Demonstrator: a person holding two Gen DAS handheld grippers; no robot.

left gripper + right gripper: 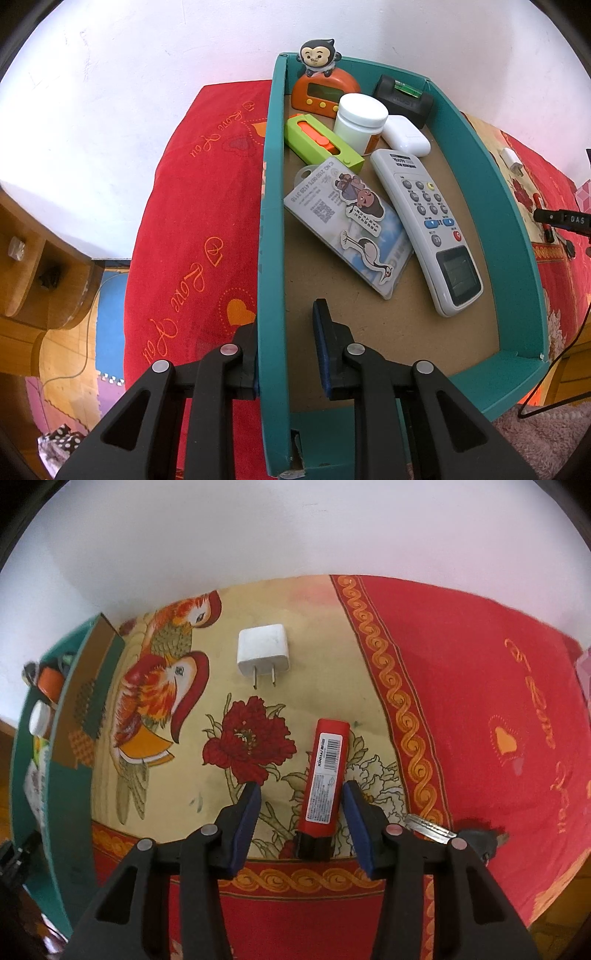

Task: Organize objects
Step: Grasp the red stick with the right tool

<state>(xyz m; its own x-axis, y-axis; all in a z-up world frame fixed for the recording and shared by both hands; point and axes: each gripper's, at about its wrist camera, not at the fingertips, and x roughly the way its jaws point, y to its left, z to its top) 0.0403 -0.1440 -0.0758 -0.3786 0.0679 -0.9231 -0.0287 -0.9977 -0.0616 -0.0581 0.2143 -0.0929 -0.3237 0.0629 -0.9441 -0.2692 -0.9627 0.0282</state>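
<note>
While the left gripper pinches the teal box wall, the right gripper (part-open) seemingly straddles a red lighter.

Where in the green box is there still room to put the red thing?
The box floor is bare at the near end, between the left gripper on its wall, the card pouch and the remote. The far end is crowded: clock, jar, green cutter, white case.
</note>
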